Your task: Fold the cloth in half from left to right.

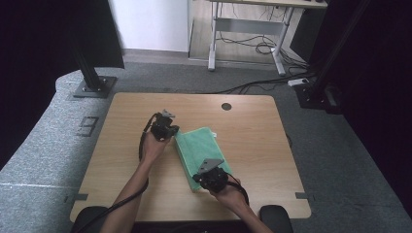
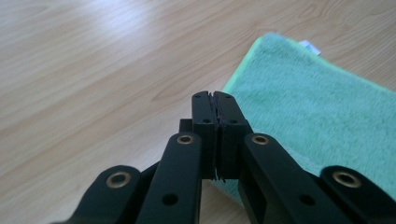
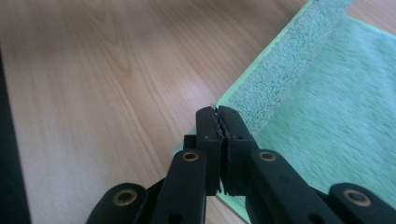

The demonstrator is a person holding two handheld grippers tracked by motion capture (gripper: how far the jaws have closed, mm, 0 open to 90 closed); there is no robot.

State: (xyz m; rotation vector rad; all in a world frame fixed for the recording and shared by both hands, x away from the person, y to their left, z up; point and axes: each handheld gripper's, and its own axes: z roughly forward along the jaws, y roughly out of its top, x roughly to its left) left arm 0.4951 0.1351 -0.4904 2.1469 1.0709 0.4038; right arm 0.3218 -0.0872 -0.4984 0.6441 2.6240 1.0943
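Observation:
A folded green towel [image 1: 200,148] lies on the wooden table [image 1: 121,145], slanting from the middle toward the front. My left gripper [image 1: 174,131] sits at its far left corner. In the left gripper view the jaws [image 2: 215,95] are pressed together just left of the towel [image 2: 317,107], and no cloth shows between them. My right gripper [image 1: 197,180] rests at the towel's near left corner. There too the toothed jaws [image 3: 217,108] are closed, right at the corner of the towel [image 3: 336,107], whose thick folded edge [image 3: 285,60] runs away from the tips.
A small white tag [image 2: 310,45] sticks out at the towel's far corner. A round cable hole [image 1: 226,106] sits near the table's back edge. Bare wood lies on both sides of the towel. Beyond the table are a black stand base [image 1: 92,87] and a desk frame [image 1: 248,34].

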